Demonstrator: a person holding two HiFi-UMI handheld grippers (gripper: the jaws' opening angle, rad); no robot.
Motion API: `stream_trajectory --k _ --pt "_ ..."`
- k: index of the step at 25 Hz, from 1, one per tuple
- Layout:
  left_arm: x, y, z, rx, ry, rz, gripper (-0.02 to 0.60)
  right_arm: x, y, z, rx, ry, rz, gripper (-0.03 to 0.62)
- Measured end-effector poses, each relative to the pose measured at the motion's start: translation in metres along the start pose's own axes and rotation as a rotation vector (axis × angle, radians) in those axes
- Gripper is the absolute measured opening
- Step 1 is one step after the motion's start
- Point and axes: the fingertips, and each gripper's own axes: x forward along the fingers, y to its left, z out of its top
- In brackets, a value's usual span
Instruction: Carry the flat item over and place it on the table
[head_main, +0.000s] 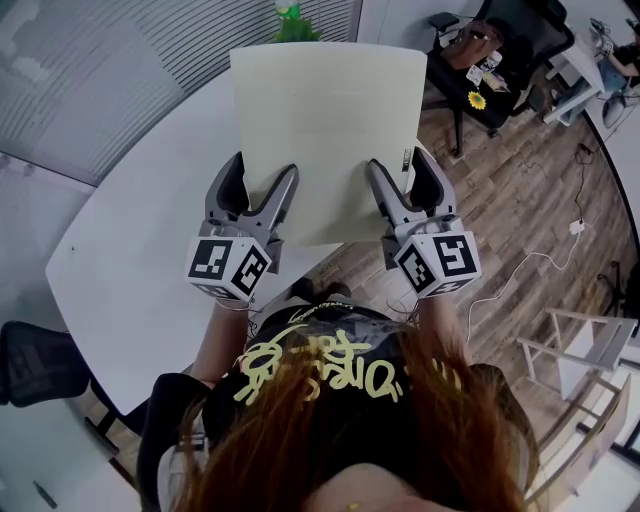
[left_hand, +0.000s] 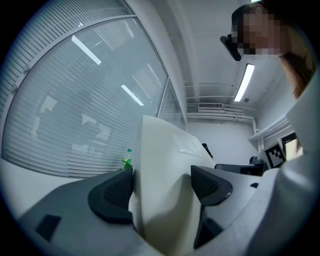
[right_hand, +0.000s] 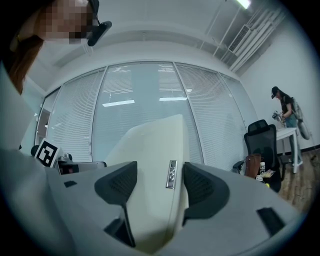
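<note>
A cream flat panel (head_main: 325, 125) hangs in the air, partly over the white table (head_main: 150, 260). My left gripper (head_main: 258, 190) is shut on its near left edge, my right gripper (head_main: 405, 185) on its near right edge. In the left gripper view the panel (left_hand: 165, 185) stands on edge between both dark pads (left_hand: 114, 195). The right gripper view shows the same panel (right_hand: 150, 180), with a small metal tag on its rim, pinched between the pads (right_hand: 202, 190).
A green bottle (head_main: 293, 22) stands at the table's far side, just beyond the panel. A black office chair (head_main: 495, 60) with a bag and papers is at the upper right on the wood floor. A white rack (head_main: 585, 365) stands at the right. A person stands far off at a desk (right_hand: 285, 112).
</note>
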Motion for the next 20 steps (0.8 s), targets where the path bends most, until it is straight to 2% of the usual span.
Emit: stream_trajectory --k 20 --pt "-0.014 0.029 -0.025 -0.035 0.049 0.045 0.362 0.016 0.016 -0.034 0.030 0.078 0.018 0.285"
